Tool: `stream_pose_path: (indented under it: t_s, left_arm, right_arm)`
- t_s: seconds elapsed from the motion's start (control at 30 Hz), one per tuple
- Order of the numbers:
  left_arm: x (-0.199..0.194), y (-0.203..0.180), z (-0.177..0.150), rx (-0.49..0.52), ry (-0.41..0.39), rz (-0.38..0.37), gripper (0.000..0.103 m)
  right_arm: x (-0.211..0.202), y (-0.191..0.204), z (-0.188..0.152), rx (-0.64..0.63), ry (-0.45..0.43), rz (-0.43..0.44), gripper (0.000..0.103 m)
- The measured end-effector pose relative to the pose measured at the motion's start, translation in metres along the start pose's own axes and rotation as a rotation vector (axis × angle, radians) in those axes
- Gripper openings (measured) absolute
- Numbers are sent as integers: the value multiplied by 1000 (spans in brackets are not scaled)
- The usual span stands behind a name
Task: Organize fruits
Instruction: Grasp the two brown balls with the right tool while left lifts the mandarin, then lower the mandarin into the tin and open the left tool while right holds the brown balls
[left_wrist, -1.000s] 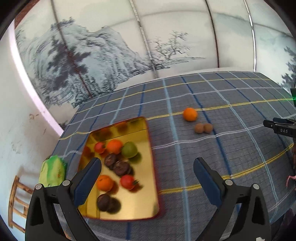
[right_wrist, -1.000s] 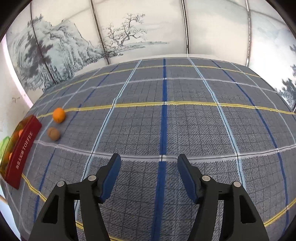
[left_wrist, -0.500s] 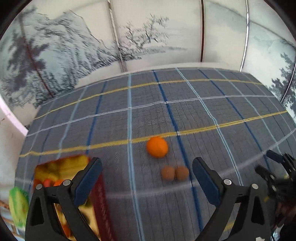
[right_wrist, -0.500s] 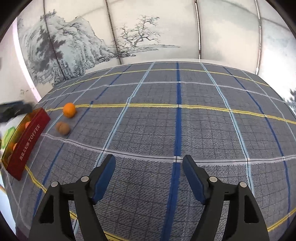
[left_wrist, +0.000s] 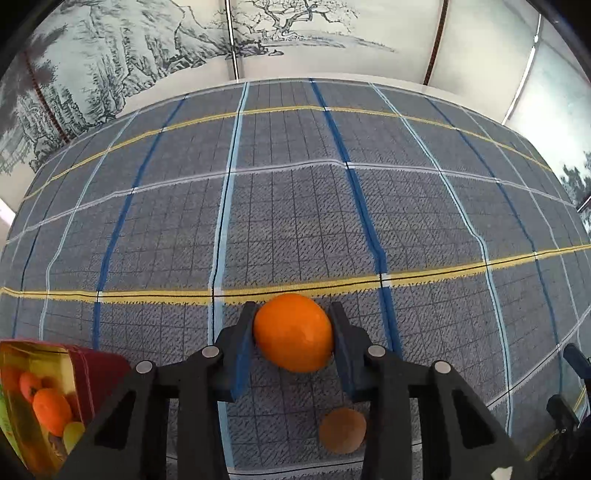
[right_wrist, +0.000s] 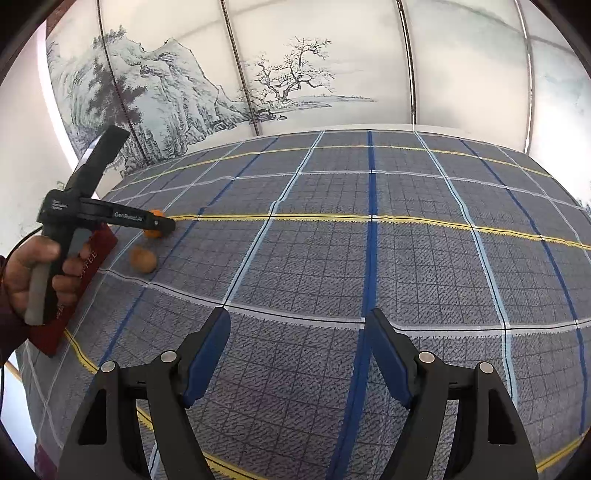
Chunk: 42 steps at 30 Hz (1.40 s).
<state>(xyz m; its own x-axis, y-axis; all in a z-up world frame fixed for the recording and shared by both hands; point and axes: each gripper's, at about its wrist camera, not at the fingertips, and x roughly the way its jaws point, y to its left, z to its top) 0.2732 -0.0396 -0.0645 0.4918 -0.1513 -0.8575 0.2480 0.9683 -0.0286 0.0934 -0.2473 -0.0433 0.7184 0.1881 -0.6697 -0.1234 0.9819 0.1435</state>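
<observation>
My left gripper (left_wrist: 293, 314) is shut on an orange (left_wrist: 293, 332), its blue pads pressed against both sides, low over the plaid tablecloth. A brown round fruit (left_wrist: 342, 430) lies just behind the orange, between the gripper's arms. The red tin with a gold inside (left_wrist: 22, 391) holds several fruits at the lower left. In the right wrist view the left gripper (right_wrist: 162, 224) covers part of the orange (right_wrist: 152, 233), with the brown fruit (right_wrist: 143, 259) beside the tin (right_wrist: 74, 288). My right gripper (right_wrist: 297, 325) is open and empty over the cloth.
The plaid tablecloth (left_wrist: 295, 206) covers the whole table. A painted landscape screen (right_wrist: 277, 81) stands behind the far edge. The person's hand (right_wrist: 26, 266) holds the left gripper's handle at the left.
My left gripper moved from over the tin to the right and down to the orange and shut on it. My right gripper stayed open with little movement.
</observation>
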Motion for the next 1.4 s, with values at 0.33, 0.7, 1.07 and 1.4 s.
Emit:
stream_pose_path:
  t_s: [0.33,0.7,1.07,1.4]
  left_arm:
    - [-91,3,-38,-45,-136,-56,34]
    - [-158,35,-83,-133,-197,-71,35]
    - [-188,83,-120,-202,-229,0,35]
    - [-200,130,-169,-257,-212,79,35]
  right_arm:
    - [8,23,10,-82,69,125,76]
    - [75,142,52,-449,106,337,76]
    - [98,165,51,-481,158,254,26]
    - [50,119,22,-215,84,119,26]
